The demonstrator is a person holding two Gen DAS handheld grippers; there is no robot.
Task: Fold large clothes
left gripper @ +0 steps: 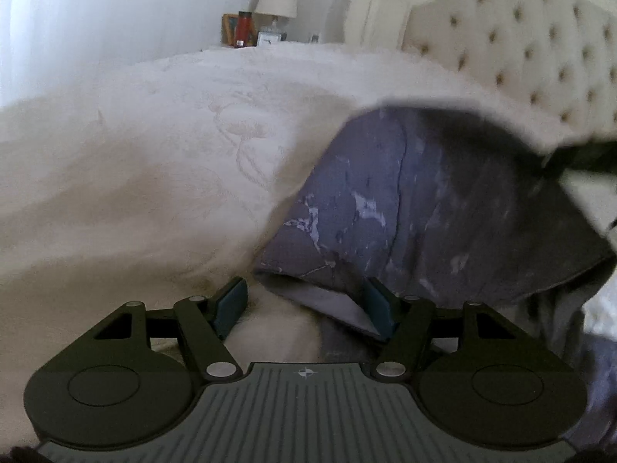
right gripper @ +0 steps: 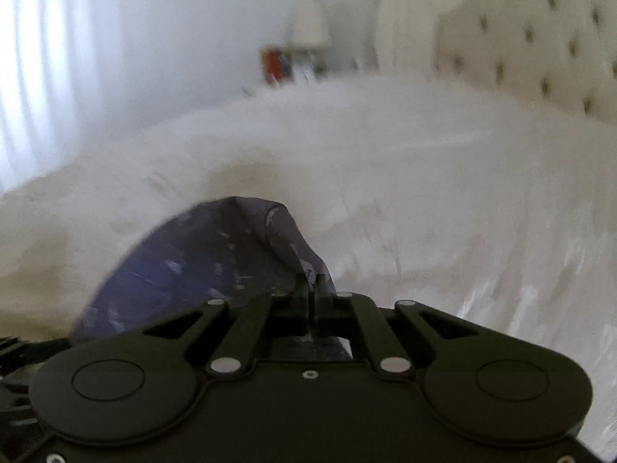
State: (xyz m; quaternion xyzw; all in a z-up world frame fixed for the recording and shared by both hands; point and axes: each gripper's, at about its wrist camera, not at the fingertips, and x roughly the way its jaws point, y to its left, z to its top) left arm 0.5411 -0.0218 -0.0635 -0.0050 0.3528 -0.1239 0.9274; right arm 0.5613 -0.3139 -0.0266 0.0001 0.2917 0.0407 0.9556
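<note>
A purple-grey patterned garment [left gripper: 405, 208] hangs lifted over the white bed cover [left gripper: 154, 146]. My left gripper [left gripper: 304, 301] is open, with its blue pads [left gripper: 231, 305] apart and a folded edge of the garment lying between them. My right gripper [right gripper: 313, 289] is shut on a raised fold of the same garment [right gripper: 200, 262] and holds it above the bed; it also shows in the left wrist view [left gripper: 578, 158] as a dark blurred shape at the right. The right wrist view is blurred.
A tufted cream headboard [left gripper: 520, 46] stands at the right. A nightstand at the far side holds a lamp [left gripper: 275, 0], a red bottle [left gripper: 243, 31] and a picture frame [left gripper: 230, 29]. White curtains [left gripper: 96, 11] hang at the left.
</note>
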